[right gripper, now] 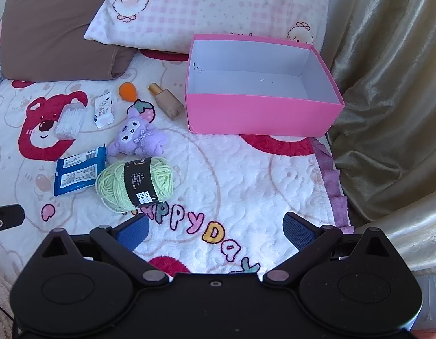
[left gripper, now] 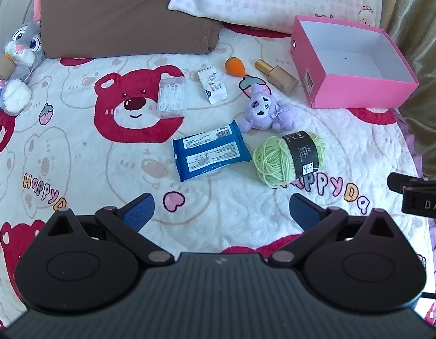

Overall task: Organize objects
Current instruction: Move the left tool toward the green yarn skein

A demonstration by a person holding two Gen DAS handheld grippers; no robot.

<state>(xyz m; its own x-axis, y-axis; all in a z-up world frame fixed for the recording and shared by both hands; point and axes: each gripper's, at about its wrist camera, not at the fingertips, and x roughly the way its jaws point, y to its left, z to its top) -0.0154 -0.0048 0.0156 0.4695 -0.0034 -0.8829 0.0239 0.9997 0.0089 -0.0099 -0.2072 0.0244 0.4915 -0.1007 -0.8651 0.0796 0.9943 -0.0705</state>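
Pink box (right gripper: 260,115) sits open on the bed (right gripper: 246,183), near the far right edge by the curtain (right gripper: 387,113), nothing inside, white lining bare. All loose items lie outside it, to its left on the bear-print blanket. Perfume bottle (right gripper: 167,101) lies on its side just beside the box's left wall. Orange sponge (right gripper: 127,91) and small white sachet (right gripper: 104,110) further left. Clear case of floss picks (left gripper: 171,97) rests on the red bear print. Purple plush toy (right gripper: 139,138) sits in front of the bottle. Green yarn ball (right gripper: 136,183) with its black label is just in front of the plush toy, with the blue wipes pack (right gripper: 79,173) touching or just beside its left side.

Left gripper (left gripper: 220,212) hovers over the blanket, jaws spread wide, nothing between them. Right gripper (right gripper: 215,230) likewise, jaws wide apart, holding nothing, yarn ball near its left pad.

Brown pillow (left gripper: 124,14) and pink checked pillow (right gripper: 212,11) at the head of the bed, grey rabbit toy (left gripper: 20,56) at far left.
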